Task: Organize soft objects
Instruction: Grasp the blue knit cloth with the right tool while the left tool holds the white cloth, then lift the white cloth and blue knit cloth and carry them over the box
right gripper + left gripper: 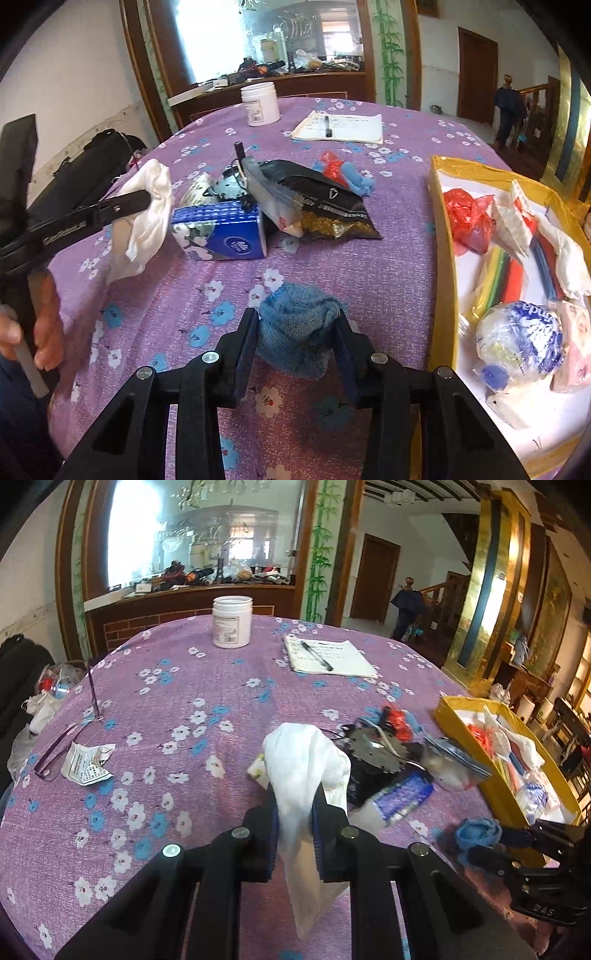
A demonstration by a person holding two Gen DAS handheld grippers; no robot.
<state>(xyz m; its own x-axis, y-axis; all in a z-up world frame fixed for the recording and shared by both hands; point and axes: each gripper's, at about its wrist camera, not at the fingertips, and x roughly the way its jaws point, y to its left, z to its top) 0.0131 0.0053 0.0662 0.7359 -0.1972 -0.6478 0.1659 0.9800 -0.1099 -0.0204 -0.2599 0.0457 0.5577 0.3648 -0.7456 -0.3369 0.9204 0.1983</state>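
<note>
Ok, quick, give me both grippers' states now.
Left gripper: shut on the white cloth, lifted off the table.
Right gripper: shut on the blue cloth.

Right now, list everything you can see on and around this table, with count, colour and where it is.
tablecloth: one, purple with flowers, covers the table
jar: one, white, far edge
notepad: one, white, far side, beside the jar
pen: one, dark, on the notepad
glasses: one, purple frame, left edge
tissue pack: one, blue, centre
snack bag: one, black and gold, centre
tray: one, yellow, right, holding soft items
white cloth: one, in the left hand-held gripper
blue cloth: one, between the right hand-held gripper fingers
hand: one, on the left gripper handle
</note>
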